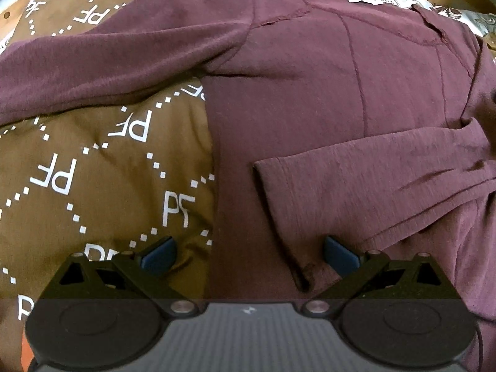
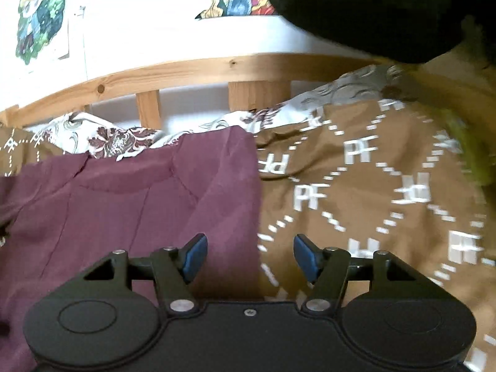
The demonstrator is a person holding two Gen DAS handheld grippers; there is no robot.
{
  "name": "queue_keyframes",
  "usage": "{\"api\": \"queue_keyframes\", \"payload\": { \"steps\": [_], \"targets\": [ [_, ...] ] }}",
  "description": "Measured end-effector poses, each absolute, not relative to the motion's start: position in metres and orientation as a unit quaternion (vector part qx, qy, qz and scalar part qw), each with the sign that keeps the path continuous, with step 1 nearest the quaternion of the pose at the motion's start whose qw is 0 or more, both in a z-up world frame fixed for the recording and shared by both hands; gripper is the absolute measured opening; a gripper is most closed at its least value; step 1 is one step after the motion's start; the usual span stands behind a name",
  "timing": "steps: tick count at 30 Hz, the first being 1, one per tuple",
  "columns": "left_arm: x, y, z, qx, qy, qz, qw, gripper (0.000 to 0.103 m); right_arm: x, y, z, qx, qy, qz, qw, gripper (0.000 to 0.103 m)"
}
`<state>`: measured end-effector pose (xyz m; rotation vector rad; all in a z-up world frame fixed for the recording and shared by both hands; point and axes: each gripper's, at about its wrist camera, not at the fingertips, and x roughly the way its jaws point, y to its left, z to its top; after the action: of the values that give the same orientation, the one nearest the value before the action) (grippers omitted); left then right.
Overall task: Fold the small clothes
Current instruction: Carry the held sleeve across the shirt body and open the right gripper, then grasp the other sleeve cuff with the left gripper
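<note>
now both tools, left (image 1: 249, 255) and right (image 2: 250, 257), gape empty over the maroon shirt (image 1: 310, 99).

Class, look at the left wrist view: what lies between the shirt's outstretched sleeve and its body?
A wedge of the brown PF-patterned blanket shows between the maroon shirt's outstretched sleeve and its body, seen in the left wrist view.

Setting: I am working in a home bedroom, on a bed. Evidence: a brown duvet (image 2: 372, 192) printed with white "PF" letters and dotted diamonds covers the bed, a white floral-patterned pillow (image 2: 117, 139) lies at its far edge, and a slatted pine bed frame (image 2: 186, 71) stands behind it. Colourful cartoon posters (image 2: 40, 21) hang on the white wall (image 2: 139, 24) beyond the frame.
</note>
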<state>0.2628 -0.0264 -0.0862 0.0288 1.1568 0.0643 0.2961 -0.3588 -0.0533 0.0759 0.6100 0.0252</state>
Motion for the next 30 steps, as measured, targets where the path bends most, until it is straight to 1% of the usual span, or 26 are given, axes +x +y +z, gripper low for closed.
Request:
{"api": "queue_keyframes", "payload": {
  "steps": [3,4,5,6,7,9,12,14,15,16,17,18,19,20,21,22,23,24,25,27,30],
  "targets": [
    [0.259,-0.03,-0.084,0.014,0.546,0.032,0.837,0.103,0.325,-0.359,-0.062,0.058,0.289,0.015,0.955,0.065],
    [0.258,-0.029,-0.084,0.014,0.545,0.032,0.838,0.103,0.333,-0.362,-0.064,0.068,0.288,0.016,0.955,0.05],
    [0.257,-0.027,-0.084,0.015,0.545,0.032,0.838,0.103,0.339,-0.364,-0.065,0.077,0.288,0.016,0.954,0.037],
    [0.255,-0.029,-0.083,0.015,0.545,0.032,0.838,0.103,0.344,-0.366,-0.065,0.085,0.284,0.017,0.955,0.019],
    [0.252,-0.03,-0.084,0.015,0.544,0.032,0.838,0.103,0.347,-0.37,-0.064,0.098,0.278,0.021,0.955,0.009],
    [0.244,-0.033,-0.084,0.014,0.541,0.033,0.84,0.103,0.346,-0.381,-0.059,0.135,0.264,0.017,0.955,0.007],
    [0.236,-0.041,-0.084,0.03,0.539,0.029,0.841,0.103,0.344,-0.406,-0.055,0.2,0.238,0.0,0.95,0.006],
    [0.233,-0.047,-0.085,0.044,0.542,0.025,0.839,0.103,0.347,-0.408,-0.057,0.2,0.248,0.002,0.948,0.007],
    [0.231,-0.049,-0.084,0.047,0.542,0.024,0.839,0.103,0.348,-0.405,-0.059,0.184,0.257,0.003,0.949,0.01],
    [0.231,-0.049,-0.084,0.046,0.543,0.023,0.838,0.103,0.347,-0.403,-0.06,0.175,0.264,-0.001,0.949,0.019],
    [0.23,-0.049,-0.083,0.045,0.545,0.022,0.837,0.103,0.345,-0.401,-0.061,0.171,0.272,-0.006,0.947,0.023],
    [0.229,-0.049,-0.082,0.043,0.547,0.02,0.836,0.103,0.342,-0.401,-0.06,0.174,0.276,-0.007,0.945,0.03],
    [0.23,-0.047,-0.082,0.041,0.548,0.019,0.835,0.103,0.336,-0.402,-0.058,0.177,0.28,-0.006,0.943,0.039],
    [0.229,-0.045,-0.081,0.038,0.55,0.018,0.834,0.103,0.331,-0.401,-0.055,0.174,0.285,-0.008,0.943,0.045],
    [0.231,-0.043,-0.08,0.036,0.551,0.018,0.833,0.102,0.323,-0.399,-0.052,0.165,0.293,-0.009,0.942,0.058],
    [0.231,-0.043,-0.079,0.036,0.553,0.017,0.832,0.102,0.315,-0.398,-0.049,0.155,0.3,-0.008,0.941,0.069],
    [0.234,-0.038,-0.081,0.034,0.554,0.016,0.831,0.102,0.307,-0.393,-0.046,0.135,0.311,-0.006,0.941,0.074],
    [0.234,-0.038,-0.08,0.033,0.555,0.015,0.831,0.102,0.299,-0.388,-0.044,0.11,0.321,-0.006,0.941,0.082],
    [0.234,-0.037,-0.079,0.031,0.557,0.014,0.83,0.102,0.293,-0.382,-0.044,0.077,0.331,-0.008,0.941,0.086],
    [0.237,-0.032,-0.078,0.027,0.56,0.01,0.828,0.102,0.283,-0.365,-0.047,0.001,0.34,-0.019,0.94,0.089],
    [0.239,-0.018,-0.079,0.01,0.56,0.007,0.828,0.102,0.276,-0.345,-0.063,-0.098,0.354,-0.042,0.929,0.091]
  ]
}}
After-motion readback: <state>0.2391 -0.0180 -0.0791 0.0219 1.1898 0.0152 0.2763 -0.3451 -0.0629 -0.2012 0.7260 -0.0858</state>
